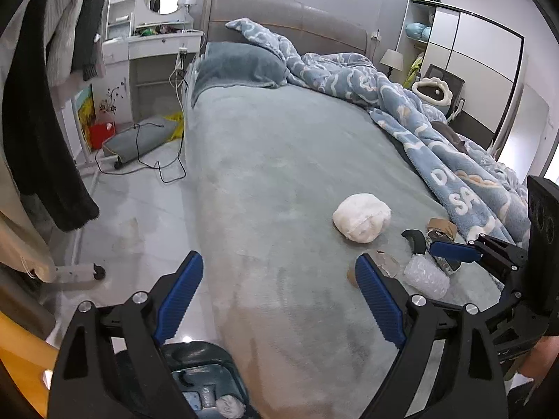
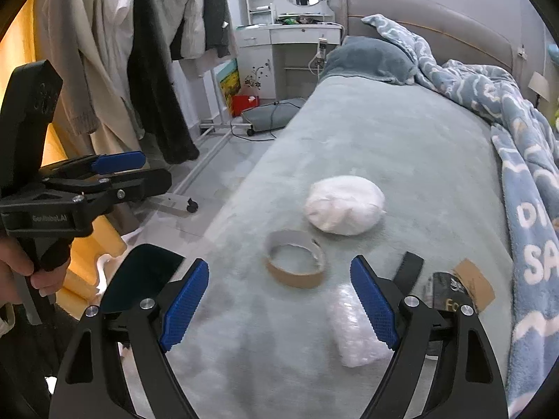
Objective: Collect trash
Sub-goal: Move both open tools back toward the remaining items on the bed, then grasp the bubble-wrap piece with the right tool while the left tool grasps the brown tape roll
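Both grippers are held over the bed's (image 2: 401,139) near end, jaws spread wide, nothing between them. L gripper (image 1: 279,293) is seen above the bed edge, w/ a trash bin (image 1: 206,380) below it on the floor. R gripper (image 2: 279,300) is aimed at the trash on the sheet: cardboard tape ring (image 2: 295,258), white wad (image 2: 344,204) just beyond it, bubble wrap (image 2: 353,328) nearest, dark wrapper (image 2: 443,289) w/ cardboard scrap (image 2: 475,282) at right, near the blue blanket (image 2: 517,139).

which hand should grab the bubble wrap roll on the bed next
Right, probably. The right hand-held gripper is open with the bubble wrap roll lying between its fingers, while the left hand-held gripper points at bare bed beside it.
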Tool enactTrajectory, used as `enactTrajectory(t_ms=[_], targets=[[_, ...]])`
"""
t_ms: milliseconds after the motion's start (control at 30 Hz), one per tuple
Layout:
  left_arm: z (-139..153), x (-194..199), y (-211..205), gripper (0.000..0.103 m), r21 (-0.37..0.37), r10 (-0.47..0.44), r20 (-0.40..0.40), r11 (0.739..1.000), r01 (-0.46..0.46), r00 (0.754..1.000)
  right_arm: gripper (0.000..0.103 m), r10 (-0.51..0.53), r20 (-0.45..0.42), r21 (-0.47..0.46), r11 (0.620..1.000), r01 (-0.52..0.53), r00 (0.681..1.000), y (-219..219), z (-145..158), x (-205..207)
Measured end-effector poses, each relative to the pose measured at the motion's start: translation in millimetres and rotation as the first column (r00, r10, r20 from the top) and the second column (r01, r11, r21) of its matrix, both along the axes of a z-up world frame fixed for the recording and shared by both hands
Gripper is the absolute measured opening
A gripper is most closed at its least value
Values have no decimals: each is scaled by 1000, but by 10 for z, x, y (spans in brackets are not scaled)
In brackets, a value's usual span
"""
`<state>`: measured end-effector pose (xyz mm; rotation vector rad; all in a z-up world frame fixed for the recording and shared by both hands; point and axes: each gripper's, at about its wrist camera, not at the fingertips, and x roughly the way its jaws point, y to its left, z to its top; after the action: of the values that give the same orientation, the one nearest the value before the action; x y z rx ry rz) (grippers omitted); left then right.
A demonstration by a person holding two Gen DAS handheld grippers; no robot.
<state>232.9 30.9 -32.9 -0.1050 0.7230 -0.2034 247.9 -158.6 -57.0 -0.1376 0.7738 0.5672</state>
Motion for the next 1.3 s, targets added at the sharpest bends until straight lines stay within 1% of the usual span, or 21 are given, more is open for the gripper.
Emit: enactTrajectory(t_ms=[400, 433, 467, 500, 533, 600, 633, 700, 733, 900, 1100, 1300], targets=[[-103, 98, -320, 91, -4, -34, -31, 999, 34, 999, 83, -65, -57, 0, 998, 65, 996, -352, -237, 73], [-113, 107, -344, 91, -5, -34, -33, 999, 34, 999, 80, -66, -63, 0, 998, 66, 996, -370, -250, 79], [-125, 119, -377, 91, -10, -37, -37, 999, 37, 999, 71, -65, -72, -3, 998, 65, 995, -380, -271, 85], [-134, 125, -392, 91, -15, -40, -40, 999, 40, 998, 67, -66, -83, -11, 998, 65, 994, -393, -298, 91], [-150, 133, -423, 91, -19, -44, -44, 999, 43, 998, 65, -70, -92, -23, 997, 68, 993, -401, -324, 97], [-173, 144, -482, 91, -18, -51, -50, 999, 50, 997, 53, -72, -107, -35, 997, 69, 992, -420, -367, 96], [-187, 151, -518, 91, -18, -56, -53, 998, 55, 997, 50, -74, -108, -37, 997, 71, 991, -438, -377, 96], [-207, 162, -576, 91, -17, -63, -57, 998, 62, 996, 42, -74, -105, -34, 997, 71, 992, -455, -369, 83], [-220, 168, -611, 91, -17, -67, -59, 998, 66, 996, 40, -72, -104, -33, 997, 69, 992, -468, -361, 72], [-288, 197, -749, 91, 0, -74, -69, 997, 74, 995, 38, -78, -88, -8, 997, 78, 993, -559, -273, 28], [-358, 214, -878, 91, 39, -74, -68, 996, 77, 995, 38, -128, -64, 17, 991, 129, 990, -737, -117, -20], [-437, 254, -986, 91, 32, -79, -89, 996, 82, 993, 38, -168, -42, 68, 983, 171, 985, -907, 13, -52]])
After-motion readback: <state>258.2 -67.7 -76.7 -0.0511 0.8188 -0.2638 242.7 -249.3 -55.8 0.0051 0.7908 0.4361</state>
